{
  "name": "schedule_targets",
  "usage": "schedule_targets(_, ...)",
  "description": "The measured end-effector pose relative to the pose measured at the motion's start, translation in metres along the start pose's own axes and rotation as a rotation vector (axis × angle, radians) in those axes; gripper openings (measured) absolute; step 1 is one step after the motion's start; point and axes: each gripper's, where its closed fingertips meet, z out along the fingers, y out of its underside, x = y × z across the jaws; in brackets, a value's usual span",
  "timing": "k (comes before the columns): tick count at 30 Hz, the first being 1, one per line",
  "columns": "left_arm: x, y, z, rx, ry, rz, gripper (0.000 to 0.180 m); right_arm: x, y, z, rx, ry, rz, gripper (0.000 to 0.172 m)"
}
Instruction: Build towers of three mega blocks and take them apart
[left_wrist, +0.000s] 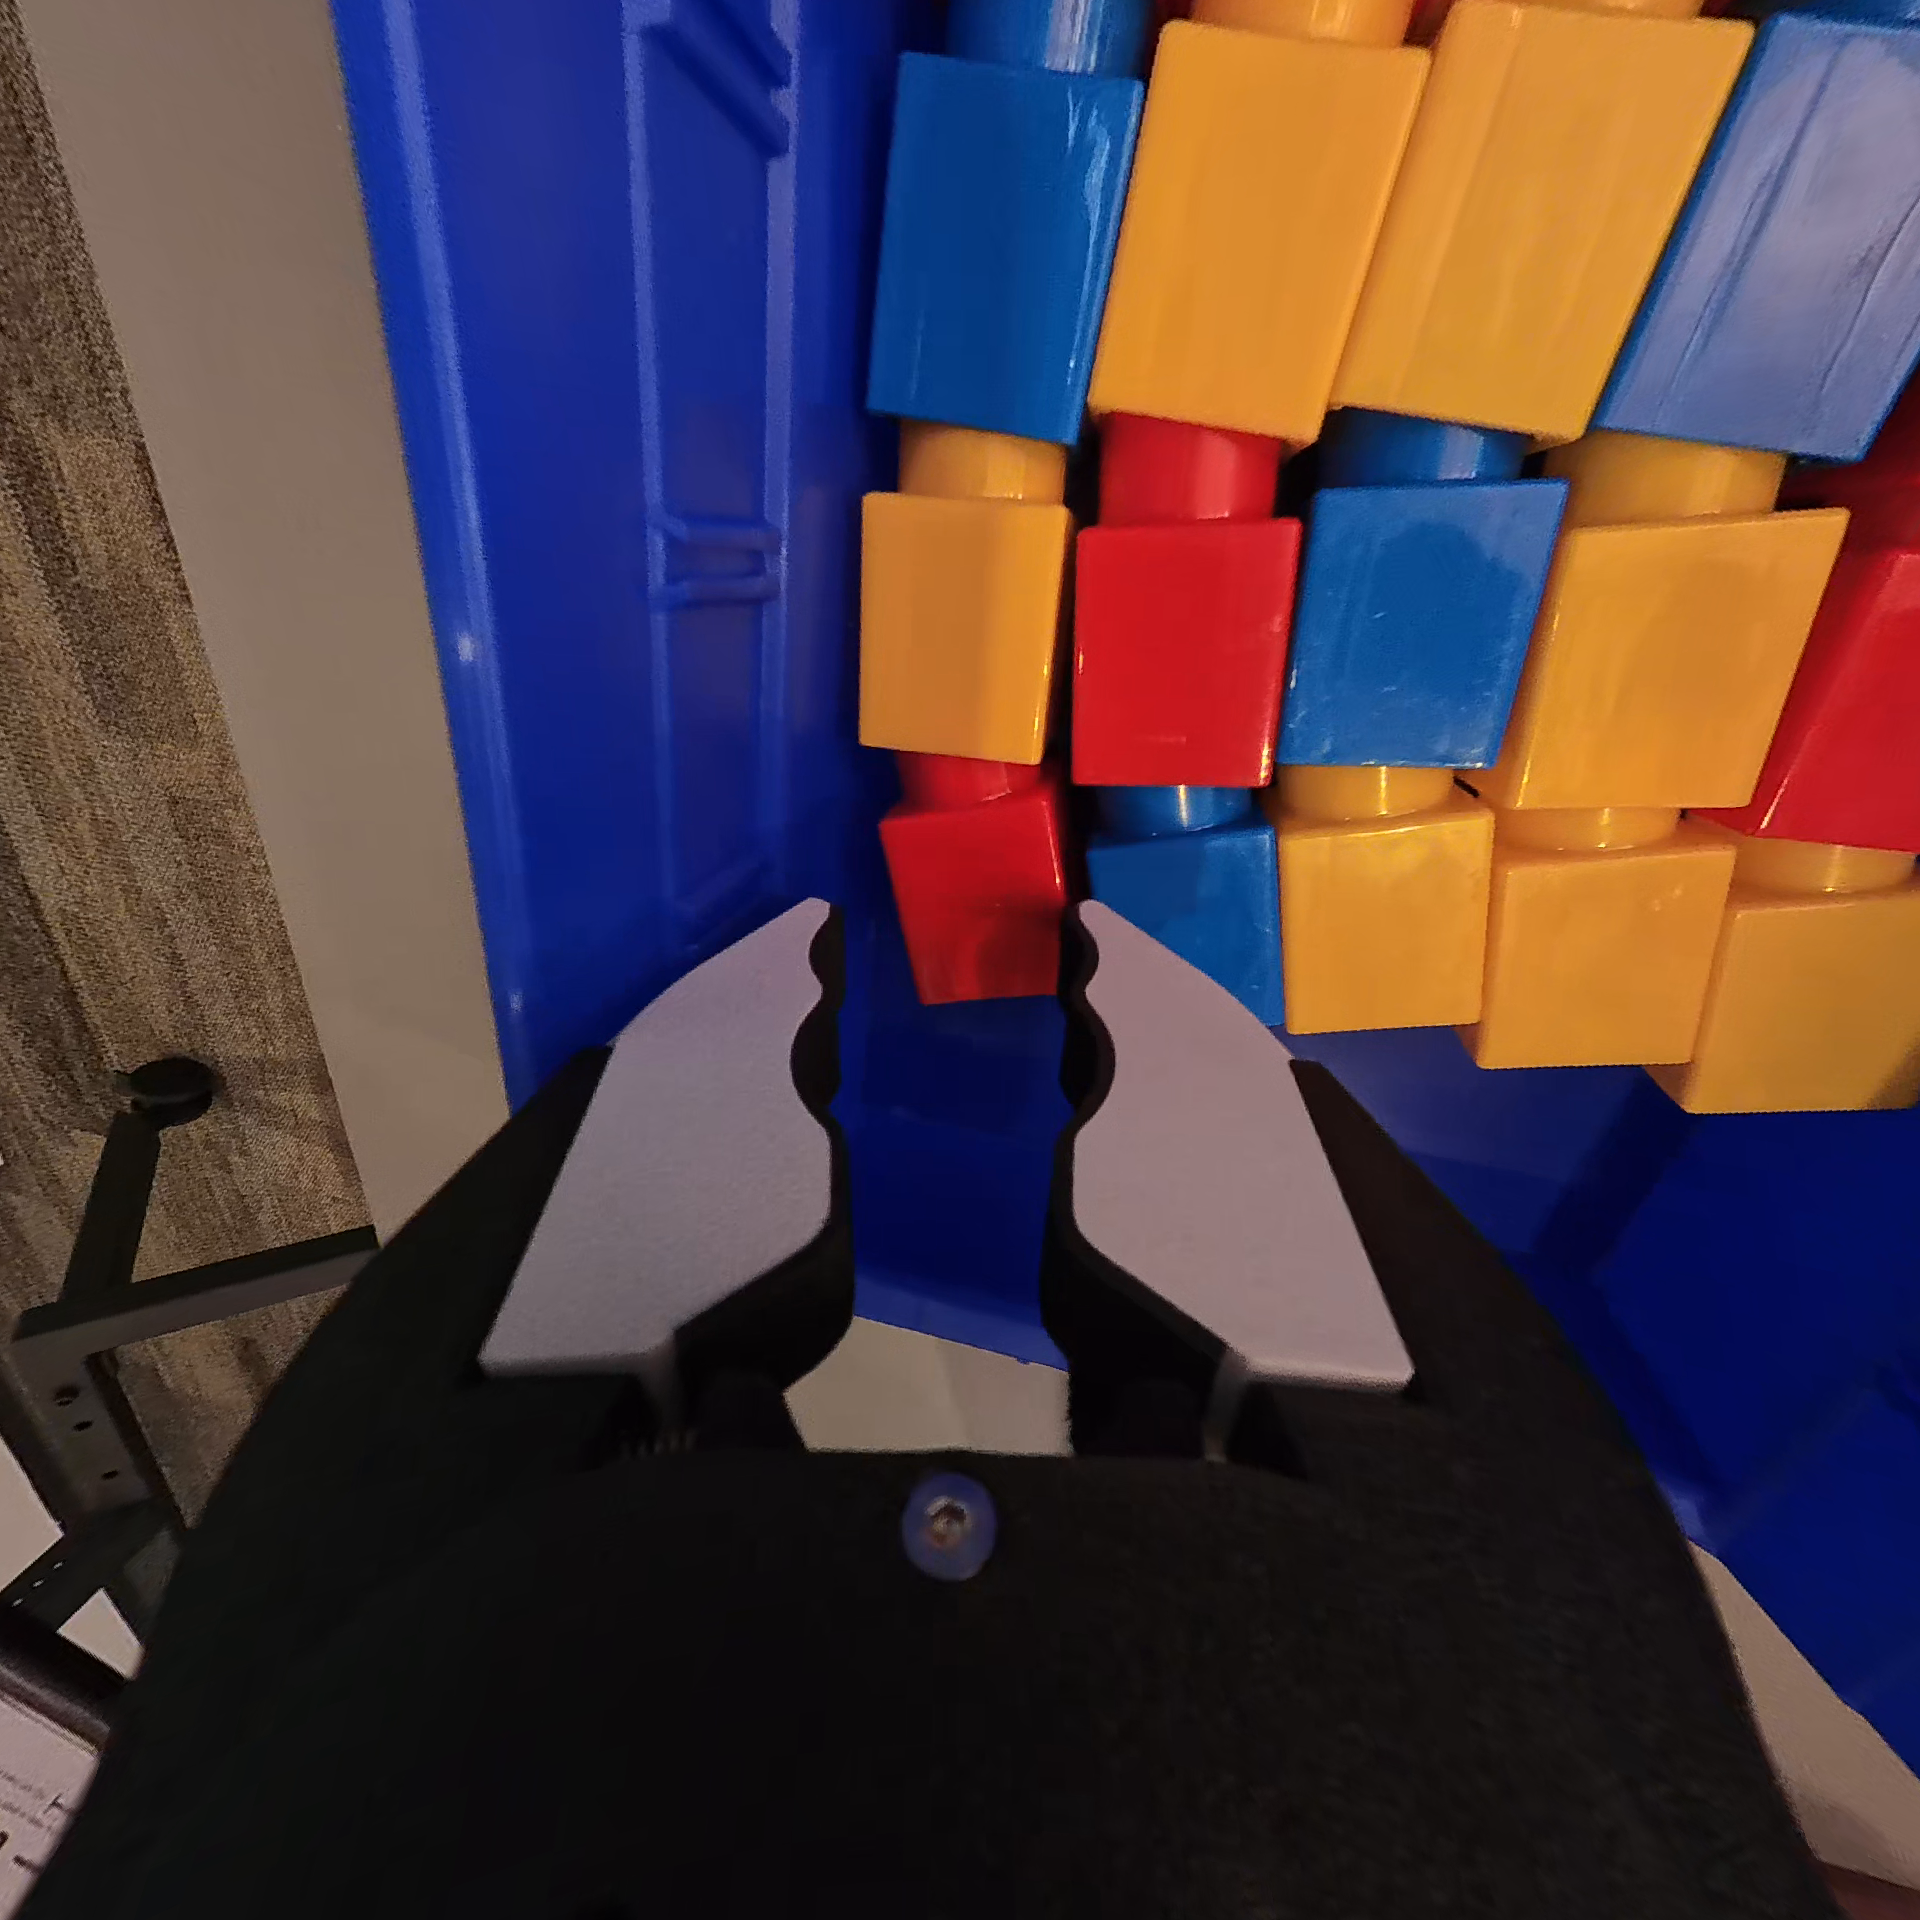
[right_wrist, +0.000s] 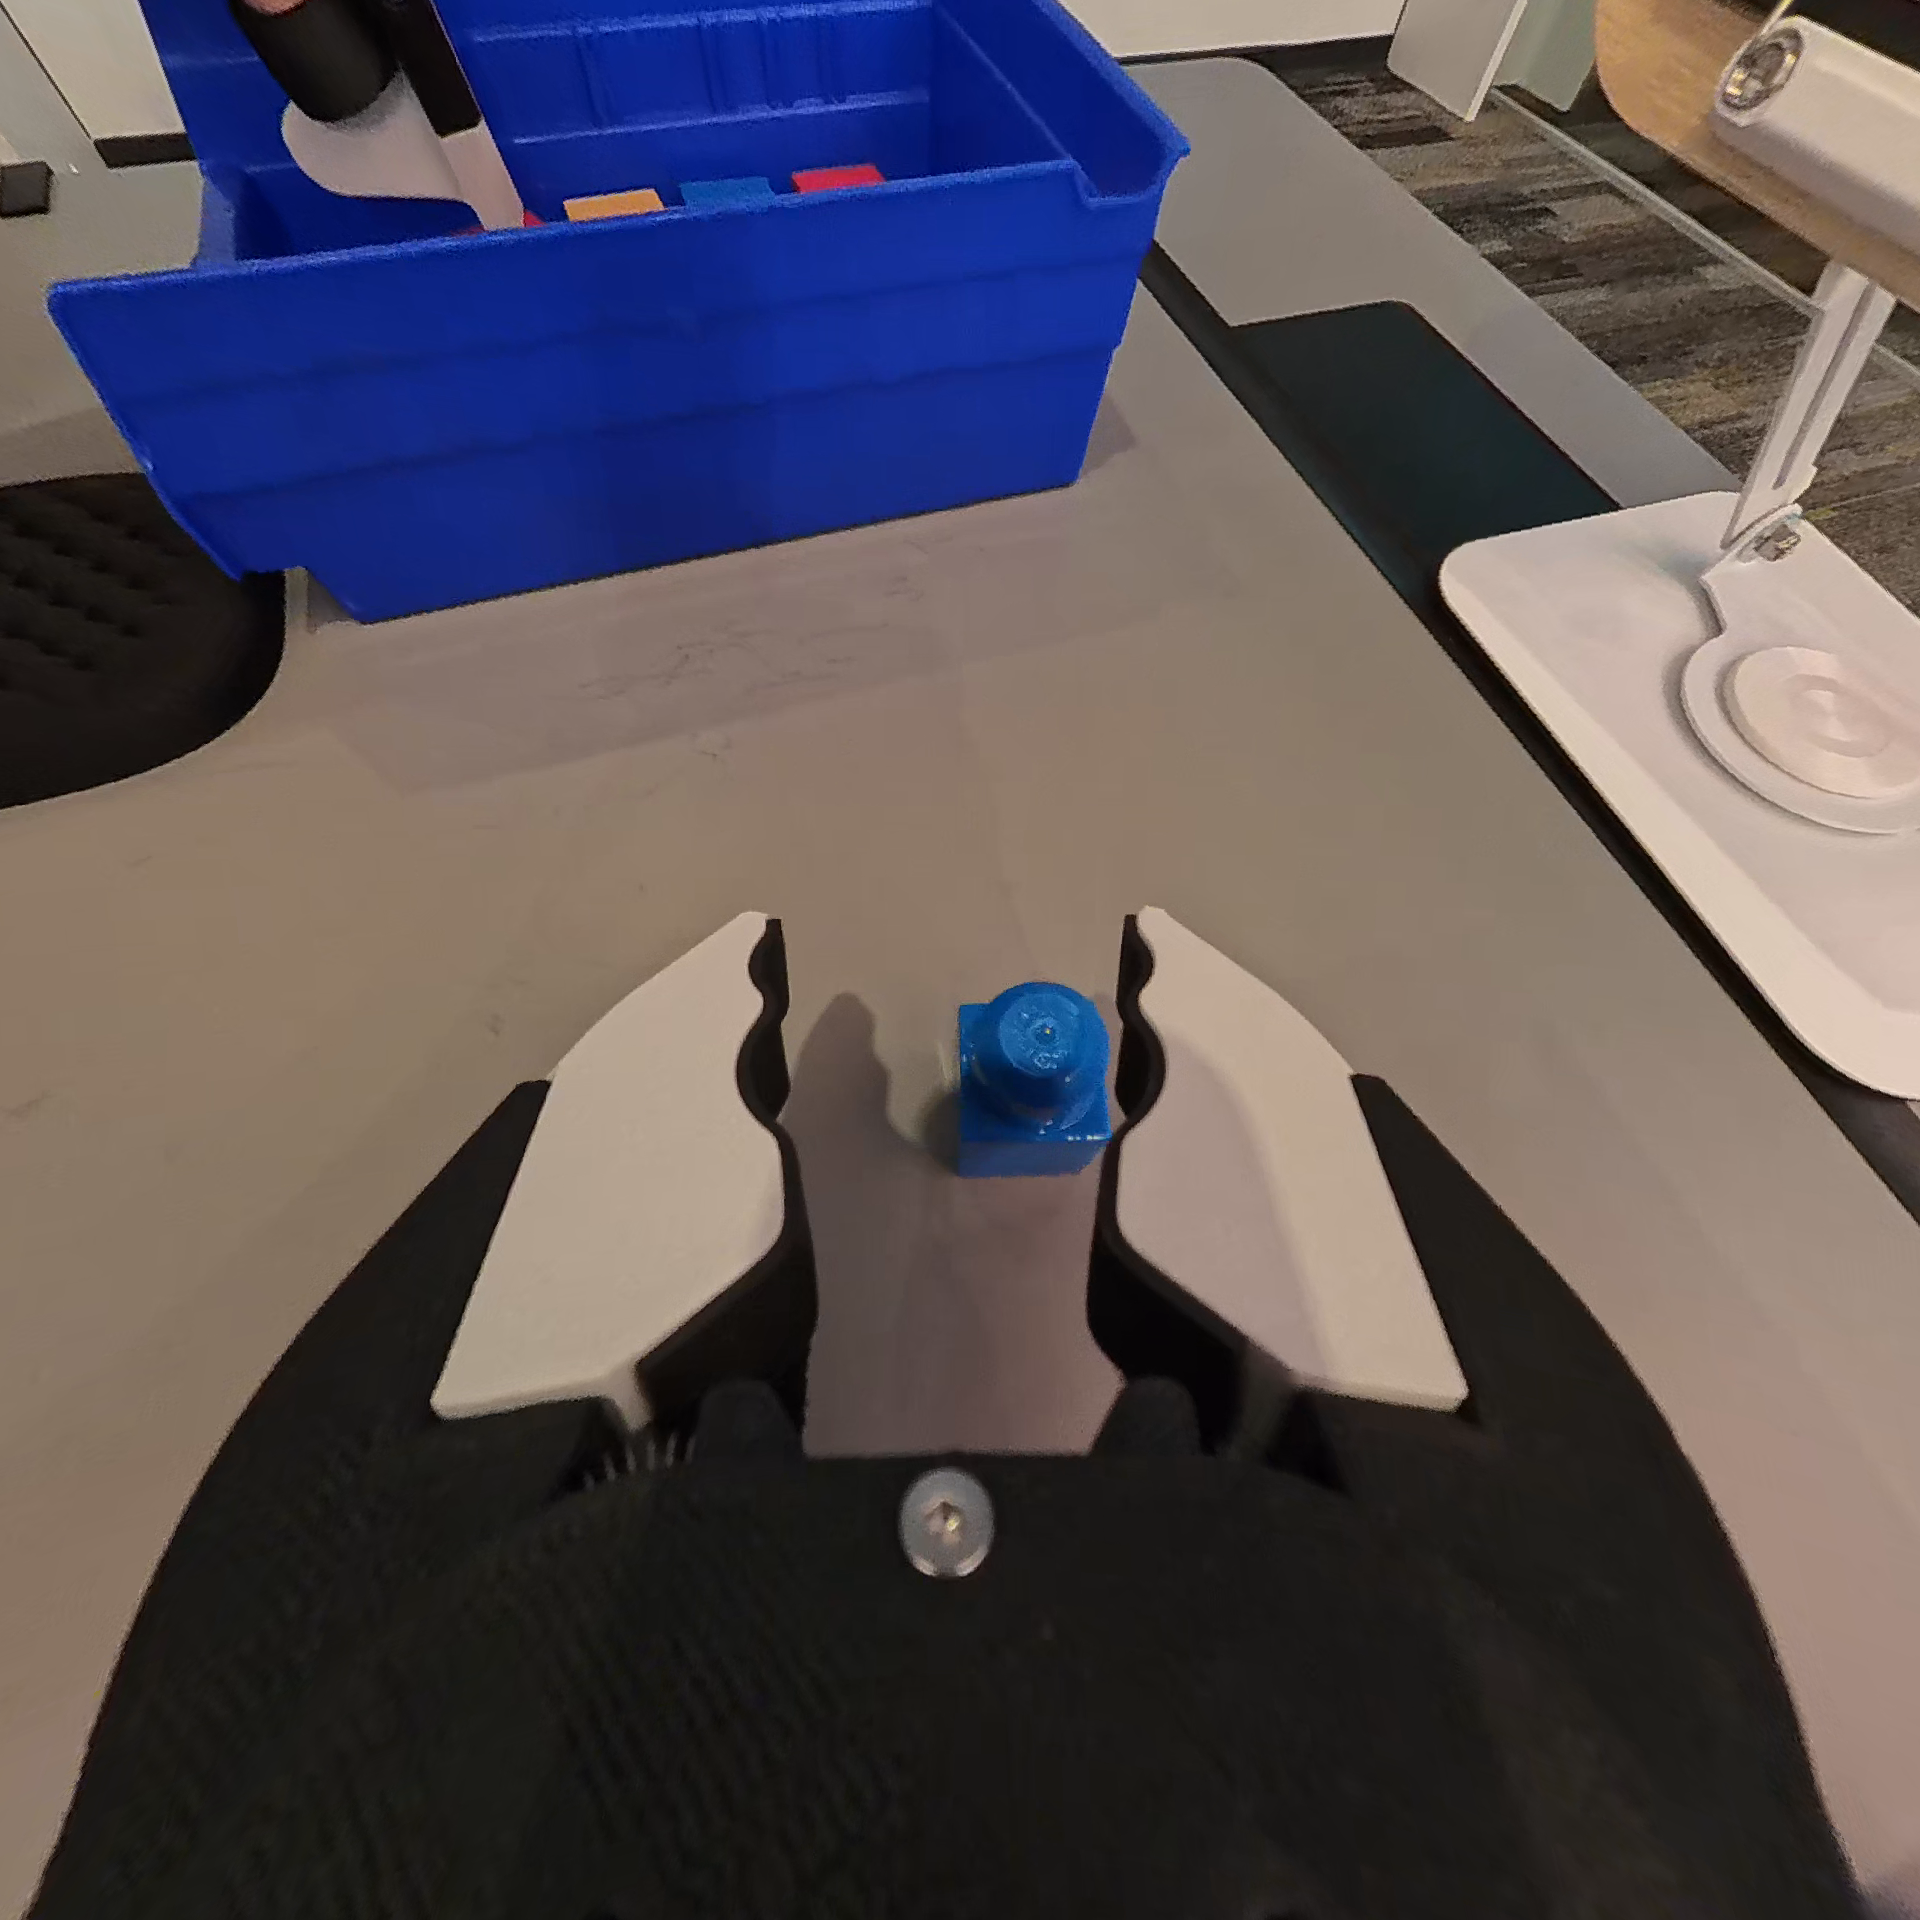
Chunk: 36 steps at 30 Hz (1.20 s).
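In the left wrist view, several red, yellow and blue mega blocks lie joined in rows inside a blue bin. My left gripper is open inside the bin, its tips on either side of a tilted red block at the near left end. The right pad is against the block and a gap shows at the left pad. In the right wrist view, my right gripper is open and low over the grey table. A single blue block stands stud up between its fingers, close to the right one, not pressed.
The blue bin stands at the table's far left, with the left gripper reaching into it. A white stand with a flat base sits at the right edge. A black chair seat is at the left. Spacing between my two grippers at the tips: around 35 cm.
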Motion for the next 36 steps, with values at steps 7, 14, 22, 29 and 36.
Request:
schedule_targets(7, 0.001, 0.0, 0.0, 0.069, -0.005, -0.032, 0.037, -0.002, -0.004, -0.001, 0.003, -0.007, -0.015, 0.062)
schedule_targets(14, 0.005, -0.001, 0.001, 0.191, 0.093, -0.104, 0.032, -0.006, -0.008, -0.002, 0.011, -0.023, -0.017, 0.062)
schedule_targets(22, 0.006, 0.004, -0.001, 0.202, 0.036, -0.115, 0.032, -0.014, -0.015, -0.004, 0.016, -0.04, -0.044, 0.062)
schedule_targets(29, 0.009, 0.023, -0.003, 0.158, 0.09, -0.08, 0.034, -0.019, -0.022, -0.006, 0.029, -0.054, -0.058, 0.062)
schedule_targets(36, 0.018, 0.039, 0.008, 0.02, 0.17, 0.025, 0.043, -0.02, -0.026, -0.007, 0.039, -0.058, -0.062, 0.062)
